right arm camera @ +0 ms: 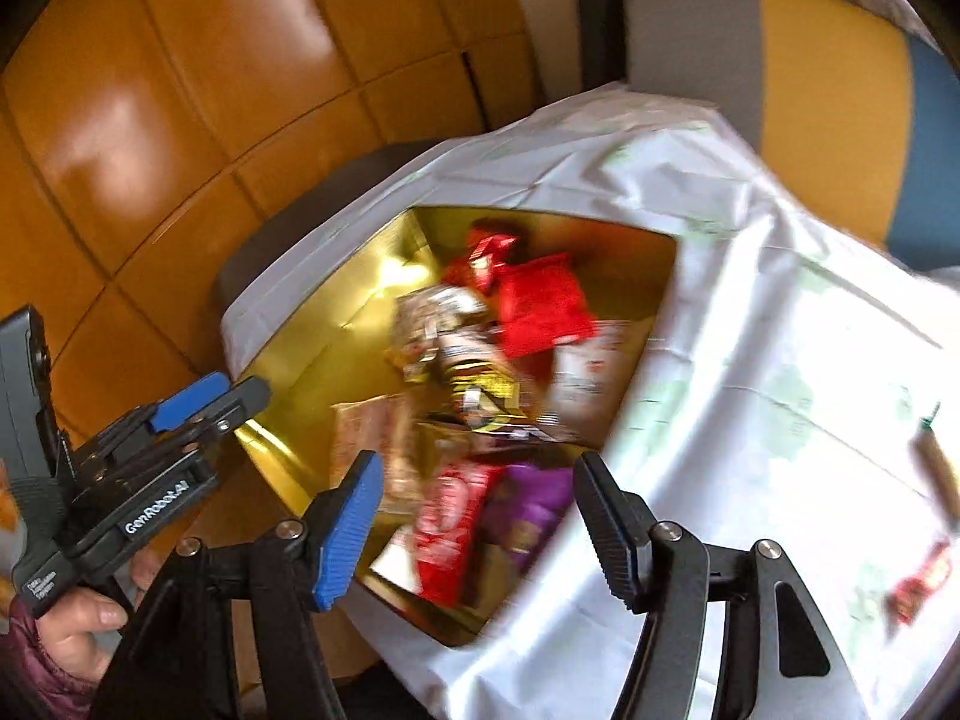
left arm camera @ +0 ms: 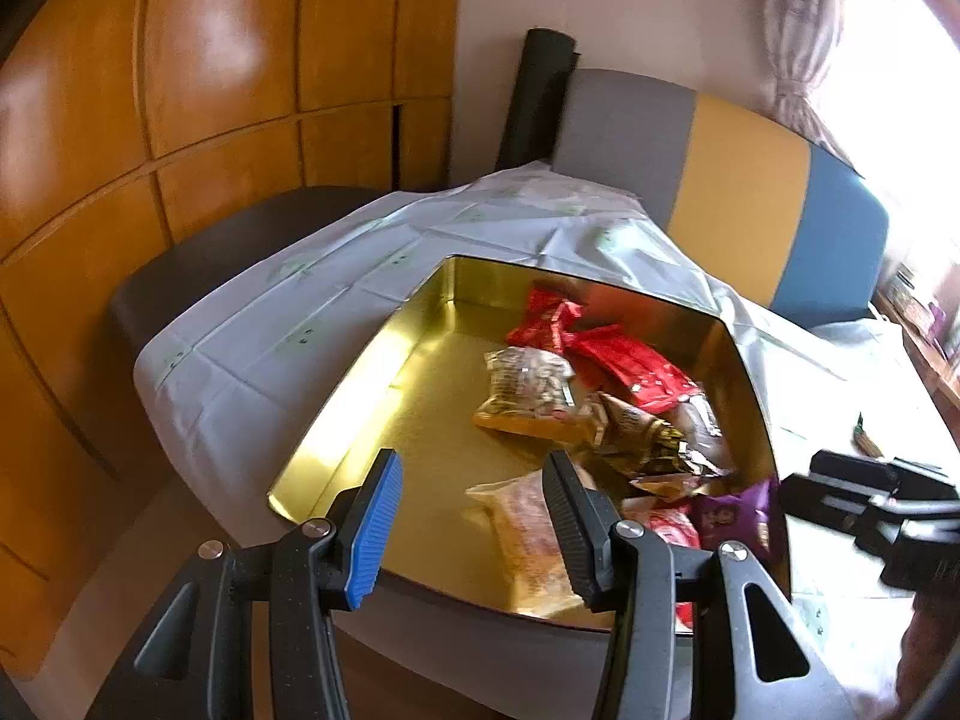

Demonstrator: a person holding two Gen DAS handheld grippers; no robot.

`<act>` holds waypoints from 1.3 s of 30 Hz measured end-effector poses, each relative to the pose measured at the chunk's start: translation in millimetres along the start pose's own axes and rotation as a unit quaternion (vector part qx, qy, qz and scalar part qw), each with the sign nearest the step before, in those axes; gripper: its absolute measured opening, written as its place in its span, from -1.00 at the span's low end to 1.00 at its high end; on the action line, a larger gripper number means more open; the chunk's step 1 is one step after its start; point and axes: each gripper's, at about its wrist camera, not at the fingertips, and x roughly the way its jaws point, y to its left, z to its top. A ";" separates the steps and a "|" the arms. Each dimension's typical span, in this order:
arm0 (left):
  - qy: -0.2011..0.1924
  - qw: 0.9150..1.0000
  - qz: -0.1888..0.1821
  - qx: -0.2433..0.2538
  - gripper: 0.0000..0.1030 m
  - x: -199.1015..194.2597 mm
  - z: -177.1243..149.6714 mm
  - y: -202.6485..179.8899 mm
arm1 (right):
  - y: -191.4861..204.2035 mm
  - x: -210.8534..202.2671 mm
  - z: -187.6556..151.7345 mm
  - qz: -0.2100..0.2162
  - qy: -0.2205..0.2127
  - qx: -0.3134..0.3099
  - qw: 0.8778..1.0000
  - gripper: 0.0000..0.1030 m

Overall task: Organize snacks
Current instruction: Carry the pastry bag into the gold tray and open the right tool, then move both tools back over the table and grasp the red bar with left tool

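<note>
Snack packets (left arm camera: 618,372) heaped inside gold tin (left arm camera: 360,384) on cloth-covered tabletop (left arm camera: 252,336), gathered for tidiness. Left gripper (left arm camera: 474,516) and right gripper (right arm camera: 480,528) poised above, jaws spread, pinching nothing. Red packet (right arm camera: 918,585) stranded on cloth, likely next.

Glossy orange wooden cabinet panels (left arm camera: 210,90) fill the wall to my left. A bench backrest (left arm camera: 738,186) in grey, yellow and blue bands stands behind the table with its white cloth (left arm camera: 420,240). Bright daylight pours through the curtained window (left arm camera: 840,30) on my right
</note>
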 end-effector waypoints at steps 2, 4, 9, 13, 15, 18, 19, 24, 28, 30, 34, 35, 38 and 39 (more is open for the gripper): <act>-0.002 1.000 -0.003 0.009 -0.04 -1.5 1.0 -5.2 | -13.2 -9.7 -3.1 -0.018 -0.006 0.005 1.000 0.28; -0.002 1.000 -0.007 0.017 -0.04 -2.8 0.9 -10.8 | -26.2 -17.3 -6.0 -0.032 -0.009 0.011 0.999 0.29; -0.001 0.999 -0.018 0.041 -0.04 -5.5 1.1 -27.7 | -64.0 -40.7 -14.3 -0.077 -0.018 0.034 0.996 0.29; -0.002 0.998 -0.028 0.060 -0.04 -7.4 1.0 -42.5 | -95.5 -59.2 -21.7 -0.108 -0.023 0.052 0.993 0.32; -0.001 0.997 -0.035 0.073 -0.04 -7.2 1.3 -52.0 | -112.6 -69.9 -25.5 -0.126 -0.023 0.057 0.990 0.43; -0.001 0.995 -0.047 0.090 -0.04 -8.3 2.5 -66.1 | -137.9 -86.5 -29.7 -0.154 -0.024 0.070 0.985 0.45; -0.002 0.994 -0.051 0.096 -0.04 -8.2 3.5 -70.6 | -145.7 -91.9 -31.1 -0.160 -0.027 0.077 0.984 0.45; -0.004 0.989 -0.074 0.127 -0.04 -8.1 6.4 -98.9 | -201.2 -124.3 -39.4 -0.216 -0.038 0.120 0.968 0.45; 0.004 0.983 -0.094 0.159 -0.04 -4.7 3.4 -126.5 | -250.0 -143.3 -50.2 -0.271 -0.047 0.164 0.947 0.57; 0.011 0.978 -0.106 0.178 -0.04 -3.7 0.5 -142.7 | -280.1 -152.9 -62.1 -0.295 -0.059 0.207 0.931 0.57; 0.022 0.965 -0.132 0.227 -0.04 -2.2 -5.0 -186.1 | -328.4 -166.8 -86.7 -0.315 -0.062 0.317 0.892 0.56; 0.024 0.962 -0.139 0.236 -0.04 -1.3 -6.6 -193.4 | -336.0 -173.6 -90.5 -0.314 -0.075 0.340 0.883 0.56; 0.042 0.949 -0.171 0.262 -0.04 5.6 -12.2 -228.7 | -342.6 -180.9 -91.6 -0.310 -0.091 0.355 0.877 0.56; 0.050 0.944 -0.185 0.269 -0.04 8.6 -14.6 -241.9 | -343.6 -181.8 -91.7 -0.306 -0.093 0.358 0.877 0.56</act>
